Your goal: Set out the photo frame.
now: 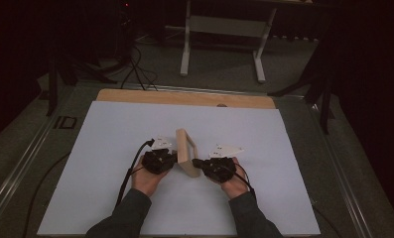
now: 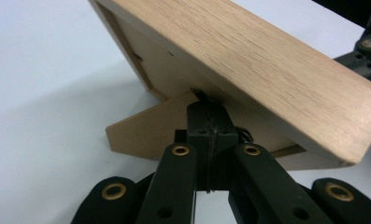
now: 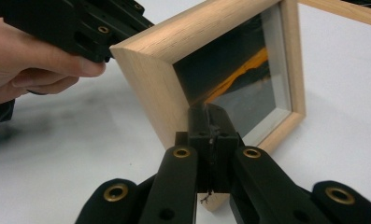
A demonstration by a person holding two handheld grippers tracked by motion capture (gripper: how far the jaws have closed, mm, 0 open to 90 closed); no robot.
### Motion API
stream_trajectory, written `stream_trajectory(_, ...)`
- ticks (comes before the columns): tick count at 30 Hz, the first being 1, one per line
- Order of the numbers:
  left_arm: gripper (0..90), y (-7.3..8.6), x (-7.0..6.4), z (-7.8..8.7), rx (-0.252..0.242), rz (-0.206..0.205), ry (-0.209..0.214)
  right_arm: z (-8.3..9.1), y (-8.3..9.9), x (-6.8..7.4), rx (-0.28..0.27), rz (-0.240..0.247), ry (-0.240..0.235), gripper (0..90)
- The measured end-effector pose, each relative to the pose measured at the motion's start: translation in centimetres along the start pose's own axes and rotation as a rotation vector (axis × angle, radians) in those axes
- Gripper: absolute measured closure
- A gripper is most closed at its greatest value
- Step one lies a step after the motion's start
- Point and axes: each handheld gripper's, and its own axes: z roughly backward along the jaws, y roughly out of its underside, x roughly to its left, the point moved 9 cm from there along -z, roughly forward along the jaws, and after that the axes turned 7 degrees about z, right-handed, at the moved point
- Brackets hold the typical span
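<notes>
A white sheet (image 1: 110, 163) covers most of the table, with a strip of bare wooden tabletop (image 1: 184, 97) along the far edge. Beyond the table stands a white desk frame (image 1: 224, 44) on the floor, and black cables (image 1: 135, 69) trail across the floor at the far left. Nothing lies between the grippers and their work.

The left gripper (image 1: 161, 159), held in the person's left hand (image 1: 147, 179), sits just to the left of the wooden picture frame (image 1: 187, 151), at its back. In the left gripper view its jaws are pressed together, their tips right at the top of the frame's fold-out stand (image 2: 150, 133), where the stand meets the back panel; whether they pinch anything there cannot be told.

The picture frame stands tilted on the sheet near the table's middle, between the two grippers.

The right gripper (image 1: 212, 166), in the right hand (image 1: 234, 183), is at the frame's front. Its jaws are shut as well, their tips against the lower front corner of the frame (image 3: 211, 70), beside the glass pane (image 3: 241, 88), which shows a dark picture with an orange streak.
</notes>
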Motion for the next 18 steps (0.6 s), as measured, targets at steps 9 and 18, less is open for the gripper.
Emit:
stream_trajectory(9, 89.5, -0.2, 0.3, -0.3, -0.001, 0.012, -0.004, -0.4, -0.1, 0.5, -0.002, 0.009, -0.003, 89.6)
stream_trajectory(18, 78.5, -0.2, 1.1, 0.2, -0.015, 0.021, -0.039, -0.4, 0.0, 0.3, 0.012, 0.031, 0.023, 82.8)
